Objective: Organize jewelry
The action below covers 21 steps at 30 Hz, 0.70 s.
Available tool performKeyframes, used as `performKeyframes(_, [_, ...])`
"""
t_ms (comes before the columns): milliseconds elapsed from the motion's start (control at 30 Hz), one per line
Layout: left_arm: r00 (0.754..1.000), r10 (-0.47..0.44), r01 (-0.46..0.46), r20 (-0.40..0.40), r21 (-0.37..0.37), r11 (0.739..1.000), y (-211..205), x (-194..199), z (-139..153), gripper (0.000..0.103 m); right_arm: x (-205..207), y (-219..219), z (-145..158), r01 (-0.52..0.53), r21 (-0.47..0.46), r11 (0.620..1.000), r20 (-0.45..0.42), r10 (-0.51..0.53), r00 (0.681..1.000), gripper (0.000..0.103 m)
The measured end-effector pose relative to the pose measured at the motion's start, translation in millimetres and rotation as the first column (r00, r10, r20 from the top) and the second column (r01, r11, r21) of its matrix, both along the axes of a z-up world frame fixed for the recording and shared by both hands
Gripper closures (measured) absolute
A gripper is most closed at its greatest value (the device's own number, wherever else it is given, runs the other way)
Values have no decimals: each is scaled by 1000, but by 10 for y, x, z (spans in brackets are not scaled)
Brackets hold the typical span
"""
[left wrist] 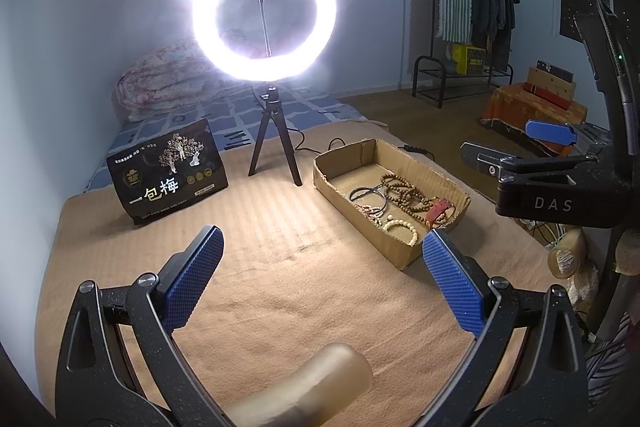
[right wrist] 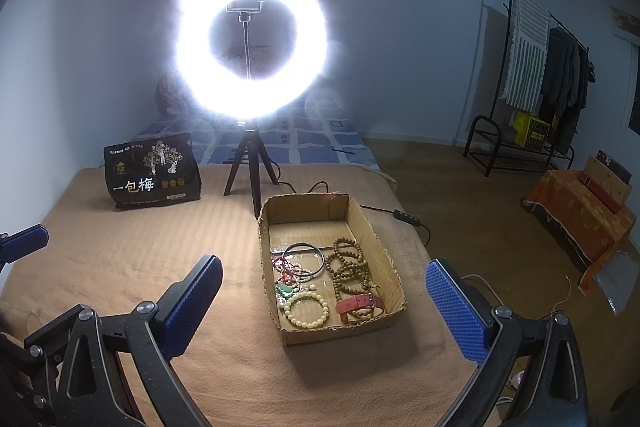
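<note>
Bed covered with tan blanket (right wrist: 140,259). On blanket: open cardboard box (right wrist: 394,269) with jewelry inside, black snack bag (right wrist: 152,173) standing near far edge, small tripod (right wrist: 250,167) holding bright ring light (right wrist: 250,45) between bag and box.

"一包梅" on black bag (left wrist: 168,175); "DAS" on right hand-held gripper (left wrist: 556,203)

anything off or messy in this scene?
Jewelry sits tangled at the near end of the cardboard tray: wooden bead strand overlaps the red strap. The tray's rim is ragged. Nothing spilled onto the blanket.
</note>
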<state>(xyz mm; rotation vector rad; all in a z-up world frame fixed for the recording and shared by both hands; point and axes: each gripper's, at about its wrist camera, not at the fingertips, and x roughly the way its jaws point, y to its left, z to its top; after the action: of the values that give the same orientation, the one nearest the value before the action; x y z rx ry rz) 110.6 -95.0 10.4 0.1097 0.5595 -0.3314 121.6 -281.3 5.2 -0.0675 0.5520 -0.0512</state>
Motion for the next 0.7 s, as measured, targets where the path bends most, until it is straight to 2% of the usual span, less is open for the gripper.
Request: performKeyframes(700, [1000, -3, 3, -6, 1, 1000, -4, 1, 4, 1, -1, 3, -3, -1, -1, 1000, 0, 1, 1000, 0])
